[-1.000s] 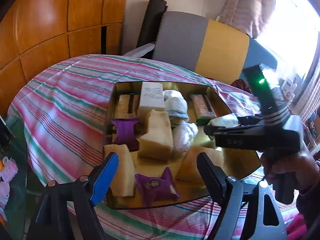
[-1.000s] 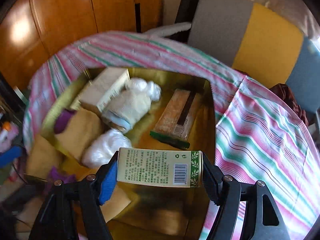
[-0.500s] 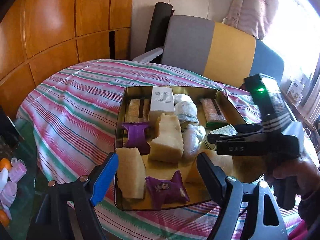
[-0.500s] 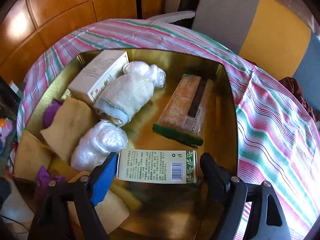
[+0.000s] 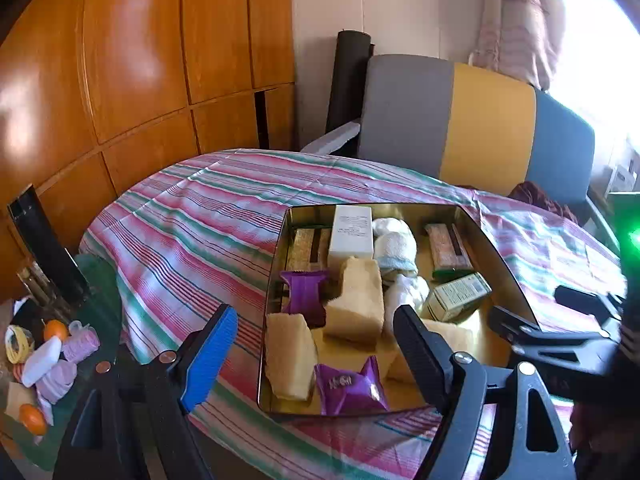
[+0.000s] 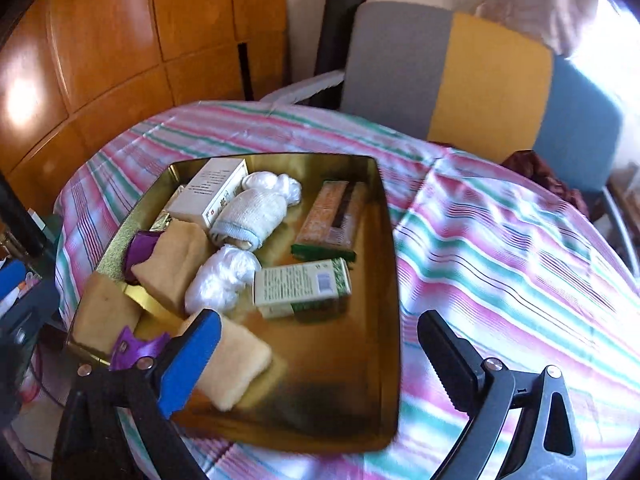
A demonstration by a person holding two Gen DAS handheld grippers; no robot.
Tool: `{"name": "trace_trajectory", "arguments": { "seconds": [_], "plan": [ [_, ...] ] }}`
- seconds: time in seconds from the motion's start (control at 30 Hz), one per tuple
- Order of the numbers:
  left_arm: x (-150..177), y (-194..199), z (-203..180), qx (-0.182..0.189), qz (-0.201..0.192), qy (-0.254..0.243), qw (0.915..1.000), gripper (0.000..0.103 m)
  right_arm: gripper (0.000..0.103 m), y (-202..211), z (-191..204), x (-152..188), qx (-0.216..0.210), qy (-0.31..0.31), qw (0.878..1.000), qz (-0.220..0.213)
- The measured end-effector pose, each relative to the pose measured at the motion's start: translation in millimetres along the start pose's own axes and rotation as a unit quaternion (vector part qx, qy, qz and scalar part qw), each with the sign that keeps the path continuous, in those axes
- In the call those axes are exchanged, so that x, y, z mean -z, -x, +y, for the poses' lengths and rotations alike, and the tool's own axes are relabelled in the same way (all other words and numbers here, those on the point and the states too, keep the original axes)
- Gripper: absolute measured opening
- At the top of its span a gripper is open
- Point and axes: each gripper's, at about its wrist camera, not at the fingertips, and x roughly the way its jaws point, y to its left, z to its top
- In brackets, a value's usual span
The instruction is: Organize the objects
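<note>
The right gripper (image 6: 316, 354) is seen with its jaws opening wide and nothing between them. A second ago the green-and-white box (image 6: 301, 287) was clamped between these jaws above the gold tray (image 6: 390, 280); now it is released and lies on its side on the tray floor, just in front of the long orange packet (image 6: 334, 216) and beside the crumpled white plastic bundle (image 6: 222, 278). The gripper is shown pulled back toward the tray's near edge, clear of the box.

The left gripper (image 5: 316, 344) is held open and empty over the tray's near left corner, above the tan sponge blocks (image 5: 354, 300) and the purple wrappers (image 5: 348, 384).

One more item is judged to be placed. On the striped tablecloth (image 6: 500, 248) around the tray nothing loose is seen, so the next piece would probably be sought off the table, perhaps among the small things on the low surface at the far left (image 5: 44, 356).
</note>
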Motion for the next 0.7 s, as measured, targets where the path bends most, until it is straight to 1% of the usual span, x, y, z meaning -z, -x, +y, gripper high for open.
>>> {"name": "trace_trajectory", "arguments": {
  "seconds": [0.1,0.17,0.23,0.33,0.4,0.53,0.7],
  "plan": [
    [5,4,1,0.026,0.01,0.01,0.9996,0.082,0.101,18,-2,13,0.017,-0.018,1.0,-0.016],
    [9,5,2,0.037,0.014,0.02,0.999,0.082,0.101,26,-3,20,0.033,-0.027,0.999,-0.02],
    [11,7,0,0.036,0.013,0.023,0.999,0.082,0.101,33,-3,25,0.046,-0.033,0.998,-0.022],
    [14,7,-2,0.04,0.013,0.025,0.9988,0.08,0.101,41,-1,28,0.054,-0.034,0.998,-0.027],
    [16,9,-3,0.041,0.008,0.019,0.9989,0.079,0.101,45,0,27,0.056,-0.035,0.997,-0.033],
    [17,15,-2,0.036,-0.015,0.012,0.9992,0.076,0.101,48,4,26,0.055,-0.032,0.997,-0.039],
    [16,17,2,0.038,-0.018,0.016,0.999,0.076,0.101,55,15,23,0.059,-0.018,0.997,-0.05]
  ]
}}
